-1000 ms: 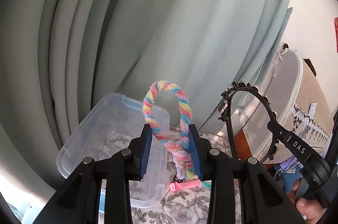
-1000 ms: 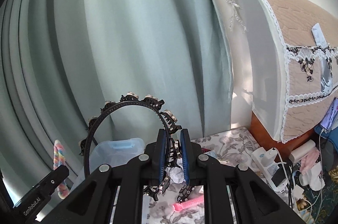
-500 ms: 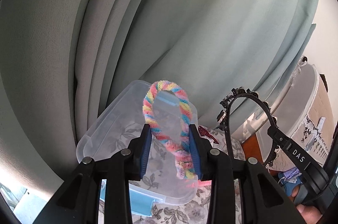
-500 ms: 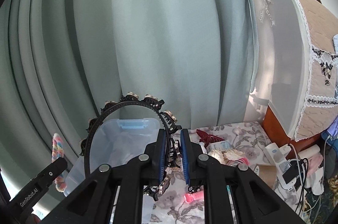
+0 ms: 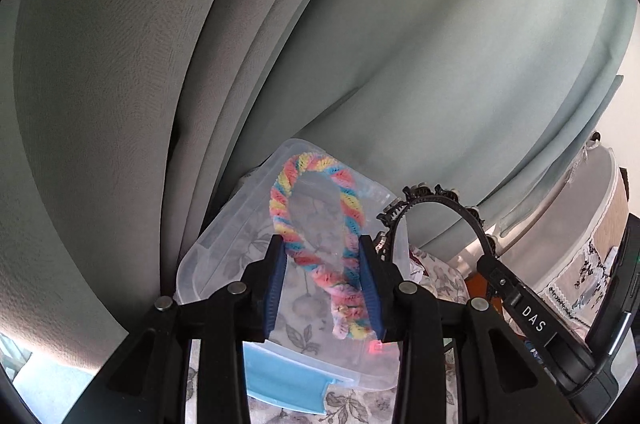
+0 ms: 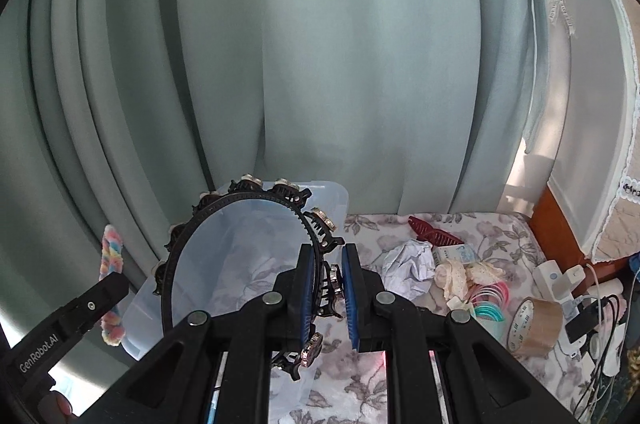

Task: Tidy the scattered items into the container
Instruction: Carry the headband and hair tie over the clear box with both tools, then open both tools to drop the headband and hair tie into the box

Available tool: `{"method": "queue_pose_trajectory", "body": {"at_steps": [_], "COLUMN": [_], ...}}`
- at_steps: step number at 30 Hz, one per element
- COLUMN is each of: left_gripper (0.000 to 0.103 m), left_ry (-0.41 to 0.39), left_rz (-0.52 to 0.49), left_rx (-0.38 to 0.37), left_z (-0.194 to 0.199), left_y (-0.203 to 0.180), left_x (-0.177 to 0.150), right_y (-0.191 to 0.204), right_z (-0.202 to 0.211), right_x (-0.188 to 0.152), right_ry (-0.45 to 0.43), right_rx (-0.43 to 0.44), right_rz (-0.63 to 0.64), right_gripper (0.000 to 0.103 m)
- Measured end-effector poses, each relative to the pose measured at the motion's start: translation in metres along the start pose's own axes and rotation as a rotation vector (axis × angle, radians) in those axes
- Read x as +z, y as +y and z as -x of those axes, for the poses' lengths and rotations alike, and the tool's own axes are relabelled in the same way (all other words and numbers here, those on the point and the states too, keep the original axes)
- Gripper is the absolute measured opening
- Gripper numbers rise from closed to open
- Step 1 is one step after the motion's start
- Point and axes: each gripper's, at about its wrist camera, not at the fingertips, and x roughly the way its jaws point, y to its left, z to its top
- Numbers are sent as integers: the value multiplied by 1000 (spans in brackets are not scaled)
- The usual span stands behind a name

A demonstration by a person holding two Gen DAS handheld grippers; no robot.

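My left gripper (image 5: 324,284) is shut on a rainbow twisted yarn loop (image 5: 316,232), which stands up between the blue pads over the clear plastic bin (image 5: 224,248). My right gripper (image 6: 328,288) is shut on a black headband with gem studs (image 6: 224,220), its arc held upright above the same clear bin (image 6: 244,264). In the right wrist view the left gripper (image 6: 96,296) and its yarn loop (image 6: 111,256) show at the far left. In the left wrist view the headband (image 5: 440,202) and the right gripper's arm (image 5: 532,320) appear at right.
On the floral cloth (image 6: 472,224) right of the bin lie a red hair clip (image 6: 432,234), crumpled paper (image 6: 408,266), a lace scrunchie (image 6: 464,274), pastel coil ties (image 6: 490,300) and a tape roll (image 6: 534,324). A grey-green curtain (image 6: 320,64) hangs close behind. Chargers and cables (image 6: 576,288) sit far right.
Both grippers have moved down and toward the bin, which now lies directly under the yarn loop and headband. Both grips are unchanged.
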Motion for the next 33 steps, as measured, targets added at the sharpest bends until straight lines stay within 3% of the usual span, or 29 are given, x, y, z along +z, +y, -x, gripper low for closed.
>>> {"method": "queue_pose_trajectory", "body": {"at_steps": [9,12,14,18,33], "left_gripper": [39,44,47,57,76], "left_ry": [23,39,51,66,110], "left_rz": [20,22,21,26,-7], "left_rx": [-10,-4,1,0,59], "left_z": [-16,-27,-31,-30,-25], "left_y": [8,-1,-2,-1,0], "left_x": [2,3,2,-3,-11], "right_y": [19,30,33,33,19], "right_z": [-26,-31,-34,-37,-36], "right_x": [-12,-14,-16,-17,-19], "right_ry": [69,93,101,106,147], "right_rx": [34,40,37,49,40], "right_rz": [40,84,101,96,56], "right_gripper": [17,19,24,45,53]}}
